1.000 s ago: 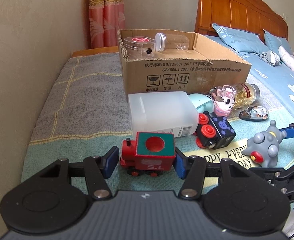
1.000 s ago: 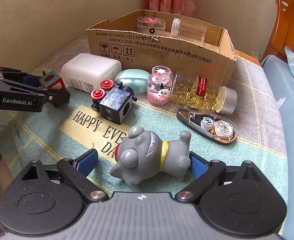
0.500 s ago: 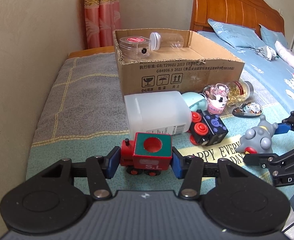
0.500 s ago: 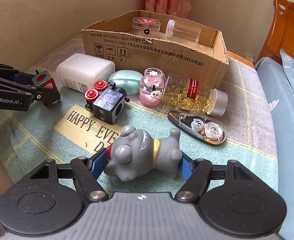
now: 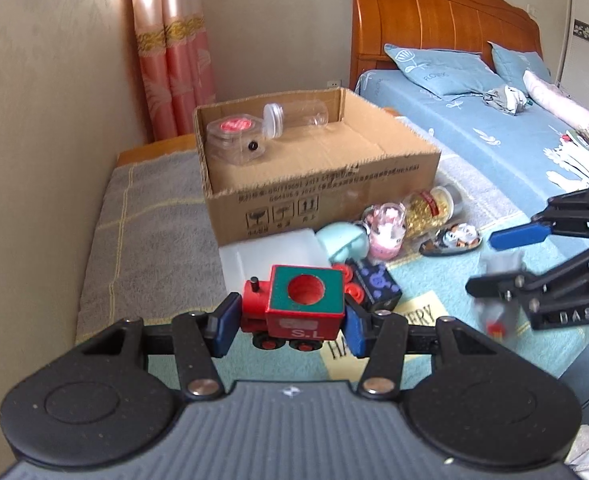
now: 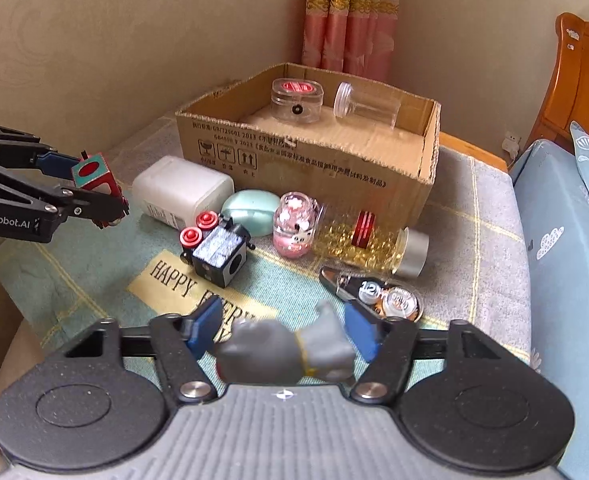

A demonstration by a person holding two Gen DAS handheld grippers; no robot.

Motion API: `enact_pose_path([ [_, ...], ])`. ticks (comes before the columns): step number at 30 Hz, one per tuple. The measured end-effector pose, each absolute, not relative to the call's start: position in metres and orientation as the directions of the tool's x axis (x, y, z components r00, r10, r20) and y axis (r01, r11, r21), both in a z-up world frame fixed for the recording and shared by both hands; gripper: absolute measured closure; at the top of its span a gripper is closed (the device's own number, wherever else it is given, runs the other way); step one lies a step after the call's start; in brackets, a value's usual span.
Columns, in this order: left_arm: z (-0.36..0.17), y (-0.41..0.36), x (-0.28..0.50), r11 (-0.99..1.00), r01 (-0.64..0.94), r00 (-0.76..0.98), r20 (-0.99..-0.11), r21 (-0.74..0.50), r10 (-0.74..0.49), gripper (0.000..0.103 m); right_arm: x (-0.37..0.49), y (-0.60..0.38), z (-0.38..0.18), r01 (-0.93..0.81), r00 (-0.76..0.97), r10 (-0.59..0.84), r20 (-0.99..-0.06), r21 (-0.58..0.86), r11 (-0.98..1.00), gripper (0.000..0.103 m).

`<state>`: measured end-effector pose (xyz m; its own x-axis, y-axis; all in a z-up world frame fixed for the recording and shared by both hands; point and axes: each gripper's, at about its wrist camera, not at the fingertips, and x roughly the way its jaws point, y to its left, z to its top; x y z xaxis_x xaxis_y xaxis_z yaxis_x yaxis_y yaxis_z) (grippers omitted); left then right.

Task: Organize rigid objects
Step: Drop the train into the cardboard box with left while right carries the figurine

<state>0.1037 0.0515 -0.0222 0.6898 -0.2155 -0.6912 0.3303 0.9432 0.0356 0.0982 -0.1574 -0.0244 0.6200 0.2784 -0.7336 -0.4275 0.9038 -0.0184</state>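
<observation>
My left gripper (image 5: 290,320) is shut on a red wooden toy train (image 5: 294,308) with a green top, held just above the blanket. It shows from the side in the right wrist view, where the left gripper (image 6: 94,186) holds the train (image 6: 92,172). A grey dog figurine (image 6: 278,352) lies sideways between the blue pads of my right gripper (image 6: 282,332), which is shut on it and holds it off the blanket. An open cardboard box (image 6: 314,160) stands behind, with two clear containers (image 5: 234,140) inside.
On the blanket before the box lie a white plastic bottle (image 6: 182,192), a black toy wagon with red wheels (image 6: 218,256), a mint case (image 6: 250,208), a pink globe (image 6: 296,224), a jar of golden capsules (image 6: 366,240) and a correction tape (image 6: 378,292). A wall runs left; a blue bed (image 5: 474,128) lies right.
The right gripper's pads closed onto the grey dog figurine and lifted it. The left gripper rose with the train, which now hangs clear of the blanket.
</observation>
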Motion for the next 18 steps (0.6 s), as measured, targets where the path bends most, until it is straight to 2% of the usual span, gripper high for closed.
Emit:
enact_pose_path([
  [4, -0.008, 0.044, 0.112, 0.941, 0.334, 0.713, -0.667, 0.053, -0.216, 0.052, 0.106, -0.165, -0.014, -0.438, 0.636, 0.300, -0.711, -0.012, 0.899, 0.051],
  [7, -0.004, 0.038, 0.114, 0.942, 0.328, 0.727, -0.654, 0.066, -0.207, 0.052, 0.103, -0.172, -0.018, -0.429, 0.646, 0.303, -0.701, -0.005, 0.903, 0.020],
  [10, -0.004, 0.035, 0.115, 0.942, 0.328, 0.723, -0.658, 0.064, -0.207, 0.052, 0.096, -0.172, -0.027, -0.463, 0.615, 0.327, -0.718, 0.007, 0.886, 0.019],
  [13, -0.007, 0.033, 0.116, 0.943, 0.326, 0.715, -0.670, 0.068, -0.199, 0.052, 0.086, -0.172, -0.037, -0.483, 0.597, 0.338, -0.727, 0.010, 0.876, 0.007],
  [18, -0.009, 0.031, 0.116, 0.941, 0.332, 0.705, -0.681, 0.070, -0.198, 0.052, 0.079, -0.168, -0.052, -0.527, 0.564, 0.375, -0.736, 0.029, 0.849, 0.007],
])
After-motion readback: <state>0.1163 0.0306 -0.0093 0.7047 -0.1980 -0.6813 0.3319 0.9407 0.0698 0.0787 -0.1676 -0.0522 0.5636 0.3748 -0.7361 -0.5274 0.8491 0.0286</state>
